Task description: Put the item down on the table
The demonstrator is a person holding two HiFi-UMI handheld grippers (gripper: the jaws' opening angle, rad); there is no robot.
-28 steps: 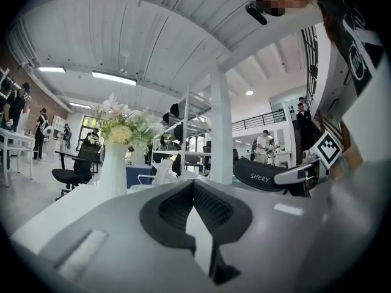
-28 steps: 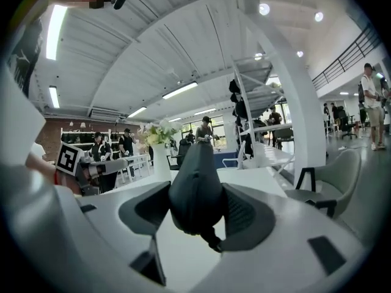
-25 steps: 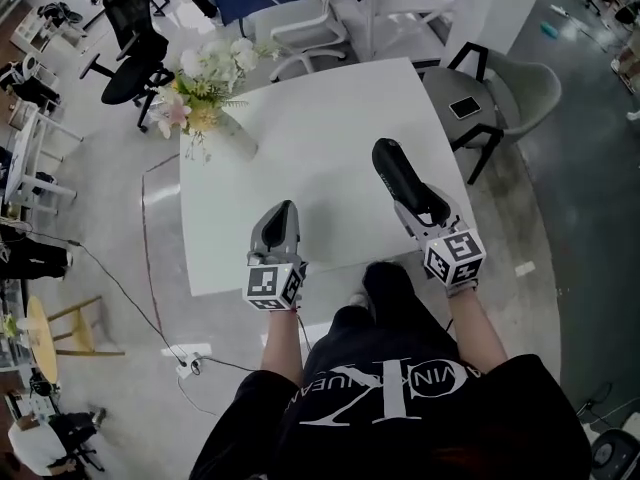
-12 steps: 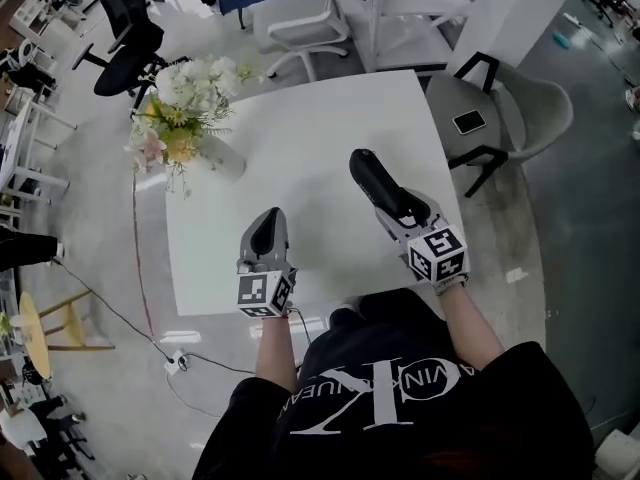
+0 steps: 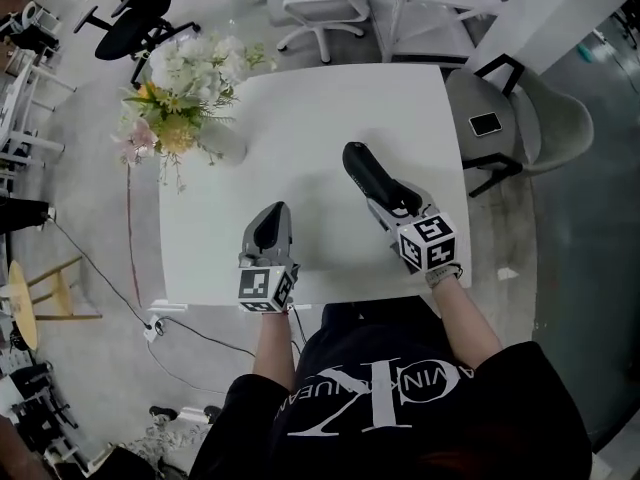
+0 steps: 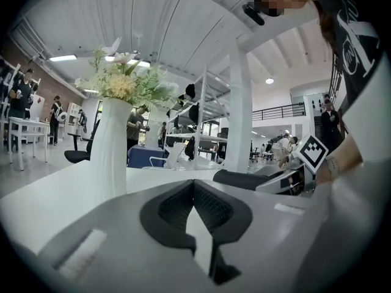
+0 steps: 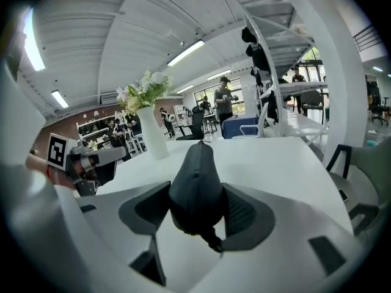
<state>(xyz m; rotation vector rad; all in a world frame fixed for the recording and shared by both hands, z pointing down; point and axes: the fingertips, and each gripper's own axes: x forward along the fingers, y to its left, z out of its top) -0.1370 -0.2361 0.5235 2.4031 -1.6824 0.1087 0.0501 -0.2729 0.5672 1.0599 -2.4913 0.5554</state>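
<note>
Two hand-held grippers are hovering over the near half of a white table (image 5: 320, 98). Right hand-held gripper (image 5: 388, 198) — its jaws are clamping a dark, rounded, elongated item (image 5: 362, 168), which is jutting forward from them above the table's right-hand part; whether it is touching the surface cannot be told. Left hand-held gripper (image 5: 272, 220) — its jaws are sitting together with nothing between them, near the front edge. A white vase of flowers (image 5: 190, 88) is standing at the far left corner. A phone (image 5: 486, 124) is lying on a grey chair (image 5: 560, 128) beside the table's right edge.
</note>
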